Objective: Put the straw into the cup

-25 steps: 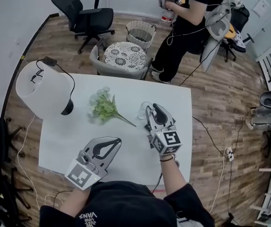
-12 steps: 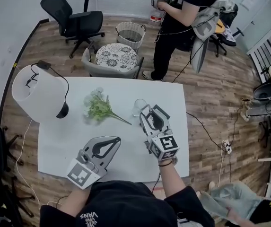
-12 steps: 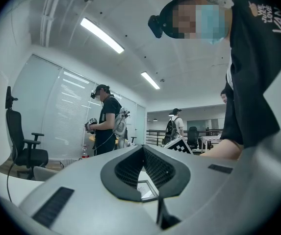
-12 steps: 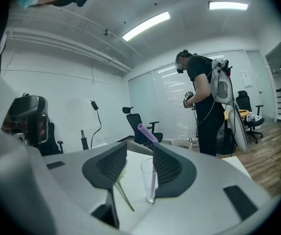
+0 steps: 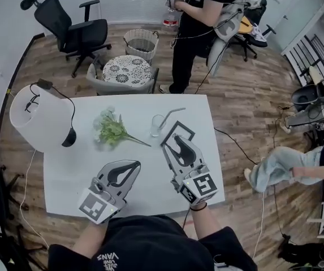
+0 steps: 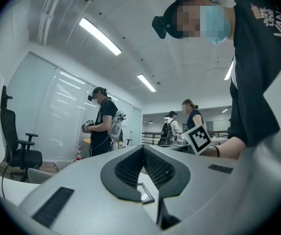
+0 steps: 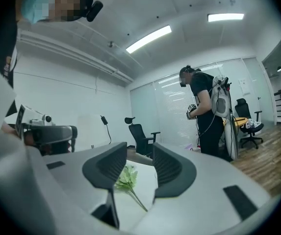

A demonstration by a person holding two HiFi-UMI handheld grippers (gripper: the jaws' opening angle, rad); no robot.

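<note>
Looks like an office turned recording lab. Upper left of the head view: black swivel chair (image 5: 71, 30) on wood-plank floor (image 5: 246, 89). Centre: plain white desk (image 5: 71, 174), with cables (image 5: 232, 143) trailing off to its right. Top: standing person (image 5: 193, 21) wearing head camera and backpack rig. High in the left gripper view: ceiling strip lights (image 6: 100, 36), with full-height window blinds (image 6: 57, 116) at left.

The desk (image 5: 71, 171) is plain white, on a floor (image 5: 246, 112) of brown wood planks. Near the desk's far edge lie a green sprig (image 5: 109, 130) with pale blossoms, a clear cup (image 5: 156, 125) and a pale grey straw (image 5: 174, 114). At the left edge stands a white lampshade (image 5: 34, 117). The left gripper (image 5: 134, 164) and the right gripper (image 5: 178, 135) are grey with black pads and black-and-white marker cubes.
</note>
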